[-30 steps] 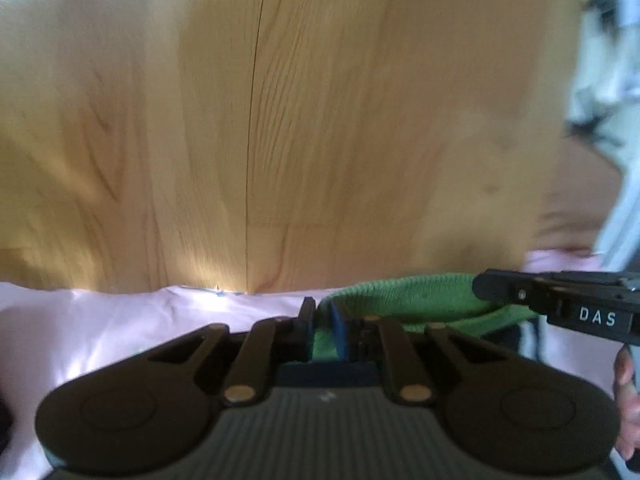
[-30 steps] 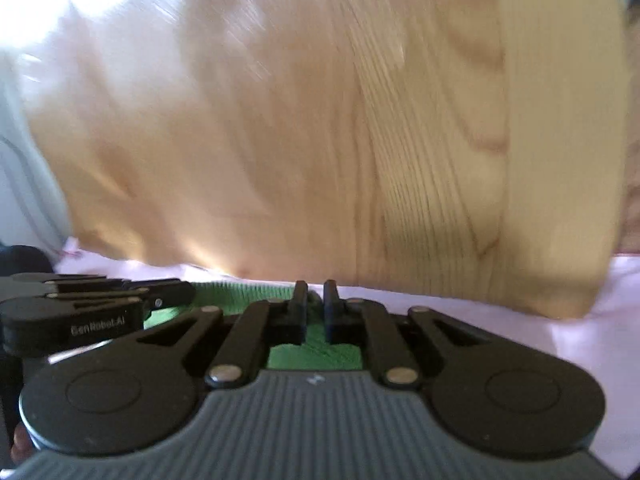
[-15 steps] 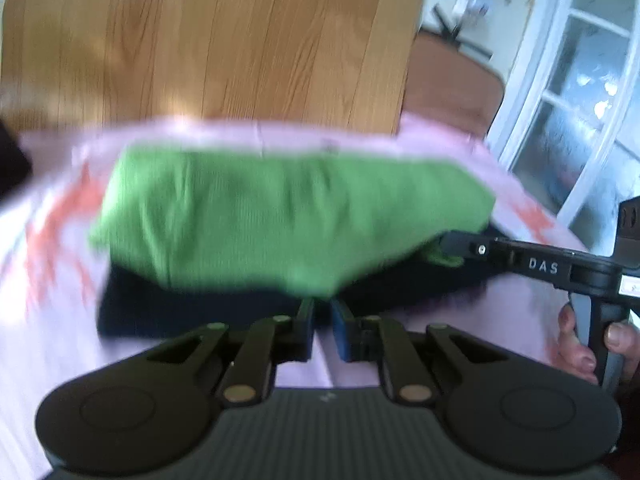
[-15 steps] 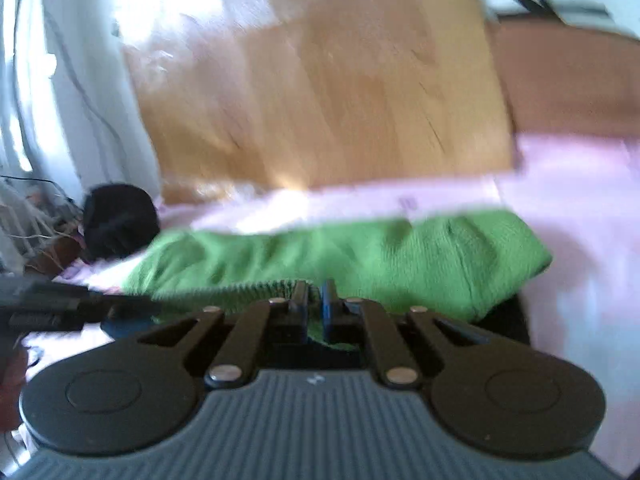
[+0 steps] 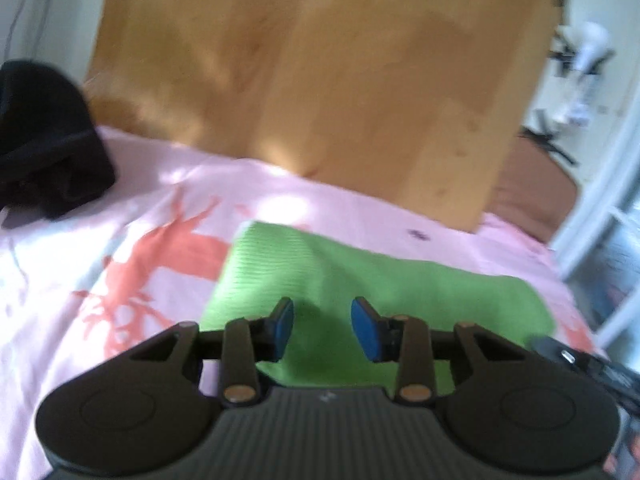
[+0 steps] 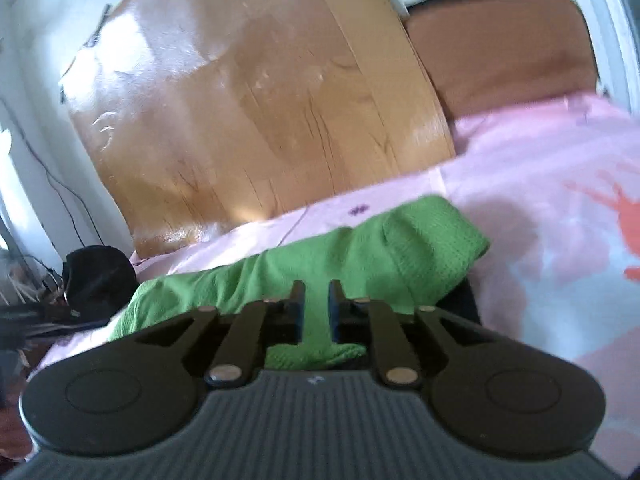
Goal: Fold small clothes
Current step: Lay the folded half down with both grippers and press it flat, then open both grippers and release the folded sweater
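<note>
A wooden headboard rises at the bed's far edge. On the pink bedspread, near that edge, lies the folded green garment over a dark one. Left gripper is released, jaws opening above the green cloth. Right gripper too, jaws opening, cloth between, pads clear.

Dark garment mostly hidden

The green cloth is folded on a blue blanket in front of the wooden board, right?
Not quite. The green cloth does lie folded in front of the wooden board, but the blanket under it is pink with coral-red prints, not blue. The left wrist view shows it.
</note>
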The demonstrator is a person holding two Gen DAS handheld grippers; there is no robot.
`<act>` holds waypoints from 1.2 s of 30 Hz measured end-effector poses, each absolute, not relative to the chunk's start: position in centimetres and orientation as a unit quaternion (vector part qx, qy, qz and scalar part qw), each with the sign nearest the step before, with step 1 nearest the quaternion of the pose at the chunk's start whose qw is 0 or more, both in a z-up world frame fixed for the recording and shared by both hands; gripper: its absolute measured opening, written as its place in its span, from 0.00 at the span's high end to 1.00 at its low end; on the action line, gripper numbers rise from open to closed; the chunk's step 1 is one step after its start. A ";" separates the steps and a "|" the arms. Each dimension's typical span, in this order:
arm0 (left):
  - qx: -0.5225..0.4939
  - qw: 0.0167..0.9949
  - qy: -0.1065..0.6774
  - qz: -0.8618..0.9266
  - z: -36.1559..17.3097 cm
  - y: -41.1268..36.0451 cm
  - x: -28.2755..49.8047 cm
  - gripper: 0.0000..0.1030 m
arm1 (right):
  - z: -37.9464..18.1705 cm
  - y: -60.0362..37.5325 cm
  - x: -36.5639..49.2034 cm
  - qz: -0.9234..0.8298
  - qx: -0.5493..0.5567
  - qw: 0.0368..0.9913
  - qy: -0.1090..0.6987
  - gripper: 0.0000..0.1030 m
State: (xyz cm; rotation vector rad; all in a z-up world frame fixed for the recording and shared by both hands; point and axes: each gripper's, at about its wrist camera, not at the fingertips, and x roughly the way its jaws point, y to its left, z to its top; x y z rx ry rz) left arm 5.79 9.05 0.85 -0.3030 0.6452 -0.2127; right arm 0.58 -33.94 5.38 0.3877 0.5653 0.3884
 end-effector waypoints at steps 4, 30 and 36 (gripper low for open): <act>-0.133 0.928 0.340 -0.075 -1.6 9.8 8.4 0.77 | 3.9 -30.6 0.5 0.246 0.148 0.904 0.318 0.77; -0.072 0.932 0.351 -0.056 -0.5 8.9 12.9 0.62 | 6.0 -39.5 2.6 0.075 0.259 0.931 0.246 0.90; -0.091 0.932 0.346 -0.062 -0.1 9.2 11.5 0.58 | 3.1 -39.7 3.2 0.047 0.267 0.918 0.289 0.88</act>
